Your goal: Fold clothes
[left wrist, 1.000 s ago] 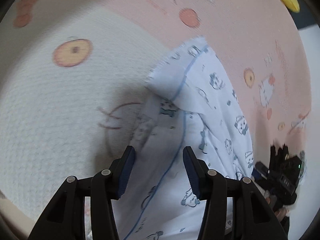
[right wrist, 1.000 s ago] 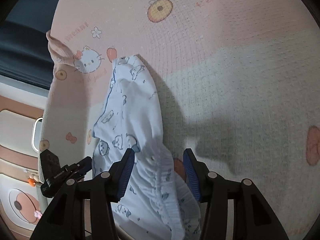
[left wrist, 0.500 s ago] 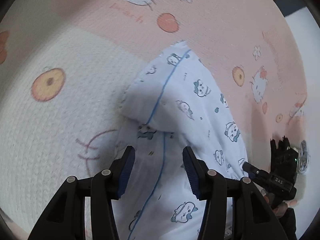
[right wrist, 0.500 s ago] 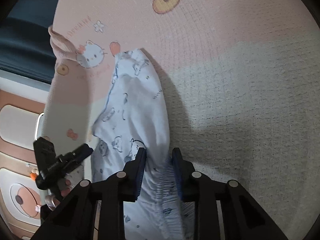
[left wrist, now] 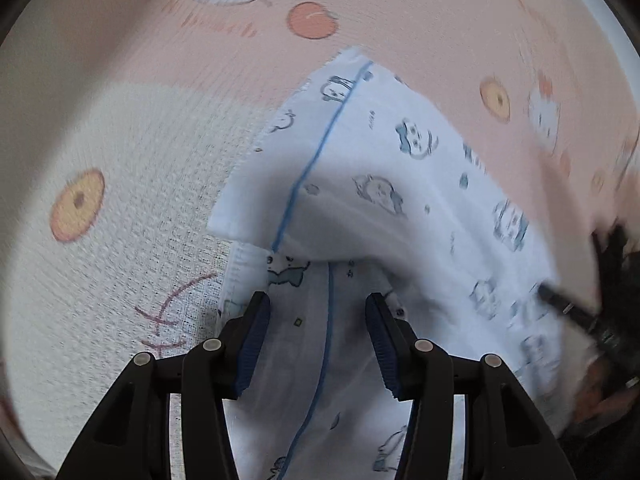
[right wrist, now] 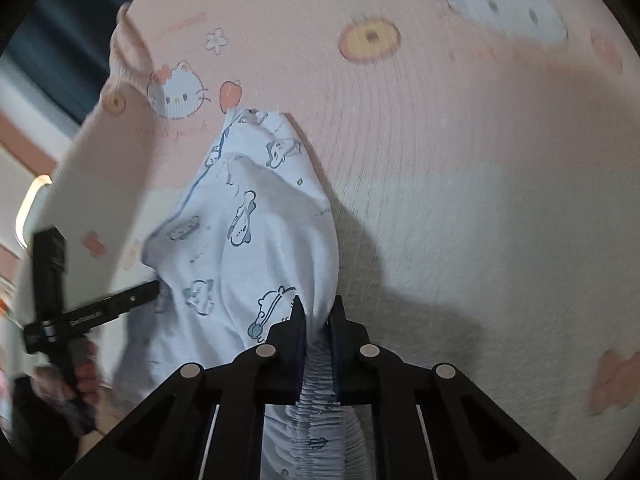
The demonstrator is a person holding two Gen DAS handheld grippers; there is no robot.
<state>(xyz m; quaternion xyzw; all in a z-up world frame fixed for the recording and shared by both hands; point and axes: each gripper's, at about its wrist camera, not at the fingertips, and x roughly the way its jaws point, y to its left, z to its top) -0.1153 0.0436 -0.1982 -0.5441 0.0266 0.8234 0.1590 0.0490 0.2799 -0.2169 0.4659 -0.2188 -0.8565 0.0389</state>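
R claw [right wrist: 317,320] closing, pinching elastic waistband [right wrist: 320,364] of printed pyjama shorts [right wrist: 256,216]. L claw [left wrist: 318,312] gaping, unclenched, fabric lying btwn pads, ungripped. Fold est. barely starting; flattening, folding remaining.

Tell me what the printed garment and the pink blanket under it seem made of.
Printed garment: thin, soft, matte woven or knit cloth, likely cotton; it drapes in loose folds, with a gathered elastic band. Pink blanket: thicker textile, probably waffle-weave cotton; a fine grid texture shows.
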